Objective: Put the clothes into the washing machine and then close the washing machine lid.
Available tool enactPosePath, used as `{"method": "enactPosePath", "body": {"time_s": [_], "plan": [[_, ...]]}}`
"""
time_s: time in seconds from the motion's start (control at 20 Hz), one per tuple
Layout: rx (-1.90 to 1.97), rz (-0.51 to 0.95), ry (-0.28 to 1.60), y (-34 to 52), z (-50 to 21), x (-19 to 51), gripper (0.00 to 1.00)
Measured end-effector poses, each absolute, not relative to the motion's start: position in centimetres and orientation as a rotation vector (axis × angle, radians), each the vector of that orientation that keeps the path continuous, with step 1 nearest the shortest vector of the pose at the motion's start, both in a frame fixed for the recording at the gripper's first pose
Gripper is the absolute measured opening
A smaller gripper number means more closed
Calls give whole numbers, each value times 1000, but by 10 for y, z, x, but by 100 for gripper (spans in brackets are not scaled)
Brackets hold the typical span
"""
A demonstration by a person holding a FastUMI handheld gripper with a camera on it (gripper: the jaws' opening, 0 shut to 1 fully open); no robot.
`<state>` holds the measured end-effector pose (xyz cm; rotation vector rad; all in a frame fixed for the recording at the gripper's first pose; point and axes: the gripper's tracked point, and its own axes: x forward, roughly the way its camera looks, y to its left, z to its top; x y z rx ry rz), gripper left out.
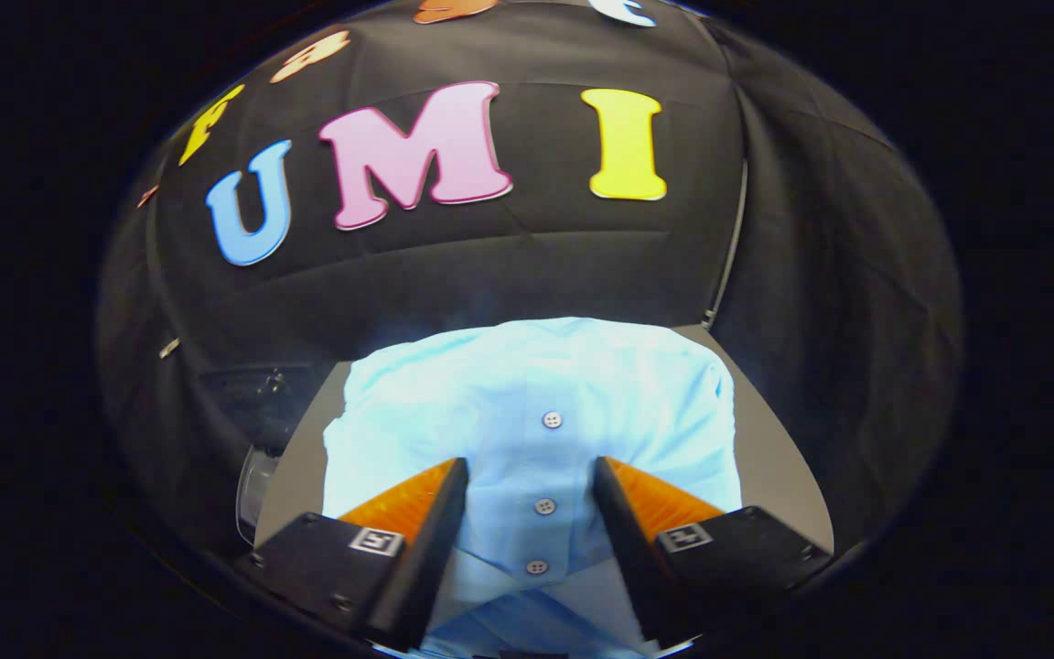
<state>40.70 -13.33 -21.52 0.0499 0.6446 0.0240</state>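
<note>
Lying flat on the grey bench point(769, 467), a light blue shirt point(527, 403) covers most of its top, with the button placket running straight toward the camera. The hand-held gripper point(530, 476) has its fingers spread wide, one on each side of the placket, and two buttons sit in the gap between them; a third button is just beyond the tips. The fingers seem to hover just above the cloth, but I cannot tell whether they touch it. Beside the bench, near the left finger, a clear rounded part point(254, 490) shows, perhaps of the washing machine.
</note>
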Motion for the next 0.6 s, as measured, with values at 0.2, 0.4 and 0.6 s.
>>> {"method": "enactPosePath", "body": {"time_s": [0.2, 0.4, 0.6], "plan": [[76, -11, 693, -130, -216, 407, 23], [68, -12, 701, -120, -199, 406, 23], [162, -19, 666, -111, -184, 414, 22]]}}
